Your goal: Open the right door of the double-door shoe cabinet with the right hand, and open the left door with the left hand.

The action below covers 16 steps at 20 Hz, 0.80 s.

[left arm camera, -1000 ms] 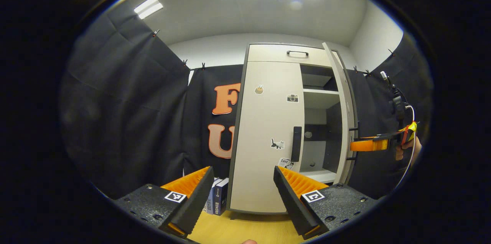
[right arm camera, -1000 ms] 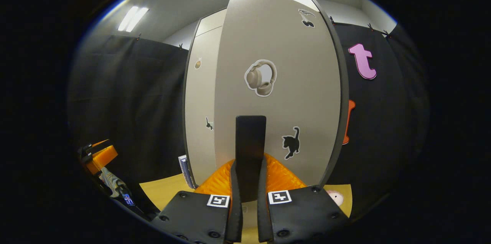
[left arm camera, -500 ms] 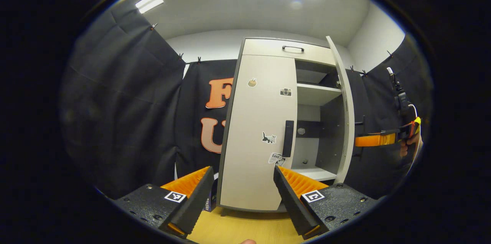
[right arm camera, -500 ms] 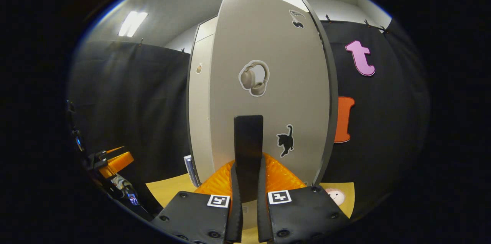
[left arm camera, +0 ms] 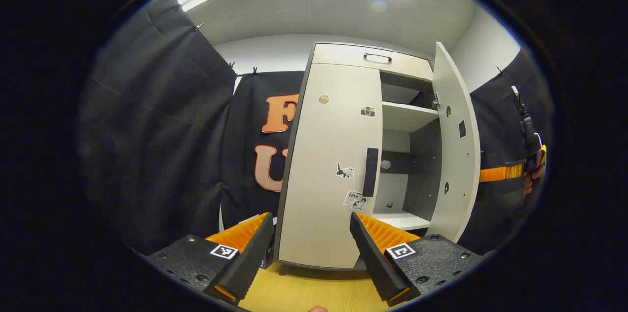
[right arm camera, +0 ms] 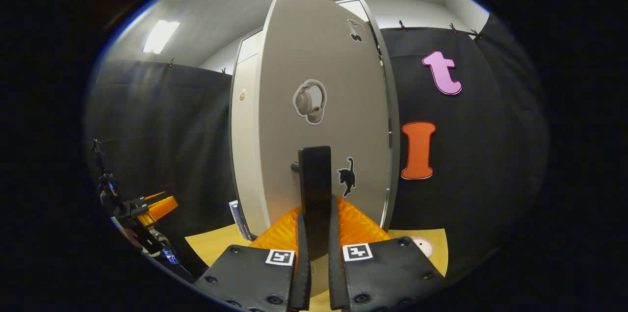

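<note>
Black-cloth booth, yellow wooden floor (left arm camera: pixel 304 292): my right hand-held gripper (right arm camera: pixel 316 233) clamps the right door's flat black handle (right arm camera: pixel 314 189), so I'd pull along the hinge arc; left hand-held gripper (left arm camera: pixel 310 241) gapes, unloaded, facing the shut beige left door (left arm camera: pixel 328 174).

right door (left arm camera: pixel 454 140) open, left door (left arm camera: pixel 331 165) closed
</note>
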### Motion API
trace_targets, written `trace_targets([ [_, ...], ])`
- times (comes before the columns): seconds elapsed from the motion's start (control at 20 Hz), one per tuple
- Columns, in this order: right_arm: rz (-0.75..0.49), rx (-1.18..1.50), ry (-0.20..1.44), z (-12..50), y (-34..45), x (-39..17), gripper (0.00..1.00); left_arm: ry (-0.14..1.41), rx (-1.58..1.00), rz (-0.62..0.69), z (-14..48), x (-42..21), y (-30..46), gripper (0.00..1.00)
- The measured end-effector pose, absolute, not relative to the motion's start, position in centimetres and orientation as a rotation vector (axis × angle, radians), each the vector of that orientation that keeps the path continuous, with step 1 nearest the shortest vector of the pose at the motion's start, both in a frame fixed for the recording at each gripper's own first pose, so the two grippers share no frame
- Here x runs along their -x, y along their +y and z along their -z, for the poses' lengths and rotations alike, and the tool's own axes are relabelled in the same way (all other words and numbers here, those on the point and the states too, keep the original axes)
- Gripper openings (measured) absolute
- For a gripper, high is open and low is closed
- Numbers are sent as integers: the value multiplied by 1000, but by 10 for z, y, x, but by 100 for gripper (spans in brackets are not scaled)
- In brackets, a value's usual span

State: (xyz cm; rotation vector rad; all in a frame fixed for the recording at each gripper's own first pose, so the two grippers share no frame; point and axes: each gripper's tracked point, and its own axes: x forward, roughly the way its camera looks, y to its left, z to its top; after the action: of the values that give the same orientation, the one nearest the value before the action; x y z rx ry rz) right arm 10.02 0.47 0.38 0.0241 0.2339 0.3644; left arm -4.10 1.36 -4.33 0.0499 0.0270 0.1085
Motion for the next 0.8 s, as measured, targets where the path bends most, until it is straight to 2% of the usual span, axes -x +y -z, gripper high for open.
trace_targets([
  [0.45, -226, -40, 184, -8, -21, -106, 21, 33, -30, -31, 49, 29, -13, 94],
  [0.8, -204, -18, 190, -8, -31, -105, 21, 61, -18, -18, 59, 31, -20, 94],
])
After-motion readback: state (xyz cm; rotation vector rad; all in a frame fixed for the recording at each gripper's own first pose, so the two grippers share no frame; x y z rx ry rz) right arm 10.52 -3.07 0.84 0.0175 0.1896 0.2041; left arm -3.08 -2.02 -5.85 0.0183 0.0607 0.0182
